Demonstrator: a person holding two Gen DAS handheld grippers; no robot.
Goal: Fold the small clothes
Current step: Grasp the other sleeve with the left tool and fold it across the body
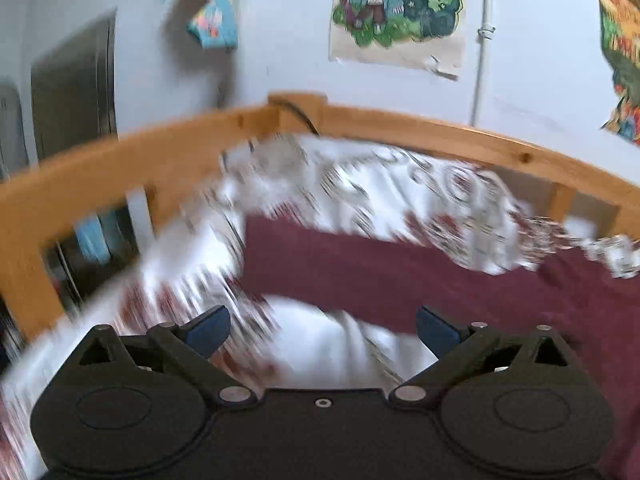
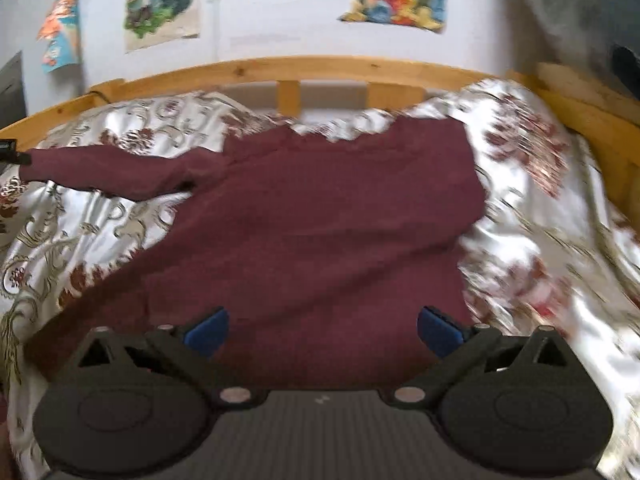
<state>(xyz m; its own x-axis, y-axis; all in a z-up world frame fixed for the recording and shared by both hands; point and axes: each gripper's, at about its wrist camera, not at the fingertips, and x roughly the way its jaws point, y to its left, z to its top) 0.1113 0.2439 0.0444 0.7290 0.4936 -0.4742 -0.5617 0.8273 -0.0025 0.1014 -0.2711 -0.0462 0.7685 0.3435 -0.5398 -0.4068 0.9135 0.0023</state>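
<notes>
A maroon long-sleeved top [image 2: 320, 216] lies spread on a bed with a white, red-flowered cover [image 2: 532, 208]. Its left sleeve [image 2: 104, 172] stretches out to the left. My right gripper [image 2: 322, 330] is open and empty, hovering over the garment's near hem. In the left wrist view my left gripper [image 1: 322, 330] is open and empty, above the bed cover [image 1: 320, 184] just in front of the outstretched maroon sleeve [image 1: 380, 272]. The left view is motion-blurred.
A wooden bed rail [image 2: 320, 68] runs along the far side and a wooden end rail [image 1: 80, 168] stands at the left. Posters [image 1: 396, 12] hang on the white wall behind. The bed's right wooden edge [image 2: 592, 116] is close.
</notes>
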